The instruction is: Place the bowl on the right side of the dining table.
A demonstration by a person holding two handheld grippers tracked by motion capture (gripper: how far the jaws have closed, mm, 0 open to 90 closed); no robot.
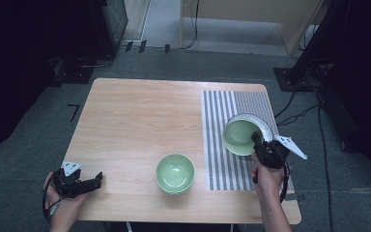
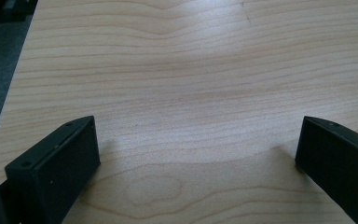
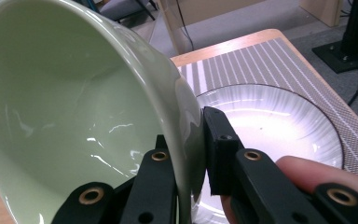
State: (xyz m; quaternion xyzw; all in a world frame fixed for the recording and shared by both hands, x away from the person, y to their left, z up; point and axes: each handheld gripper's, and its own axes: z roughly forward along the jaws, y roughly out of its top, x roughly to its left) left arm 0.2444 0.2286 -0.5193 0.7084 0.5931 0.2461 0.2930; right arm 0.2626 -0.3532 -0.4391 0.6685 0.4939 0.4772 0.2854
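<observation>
At the near left corner of the pale wood-grain counter (image 1: 140,116), the left gripper (image 1: 98,180) lies low in the person's hand, its black blocky jaws spread wide over bare wood with nothing between them. Near the middle of the near edge sits a round, glossy green bowl (image 1: 175,173), upright and untouched. To its right a grey-and-white striped mat (image 1: 222,159) covers the counter's right end, and on it lies a shallow white ribbed plate (image 1: 265,124) with a dark rim. The right gripper (image 1: 257,139) has its jaws pinched on the rim wall of a second green bowl (image 1: 239,137), one inside and one outside. This smooth glazed bowl hangs tilted over the plate, its mouth turned leftward and up. Grey carpet and cables surround the counter.
</observation>
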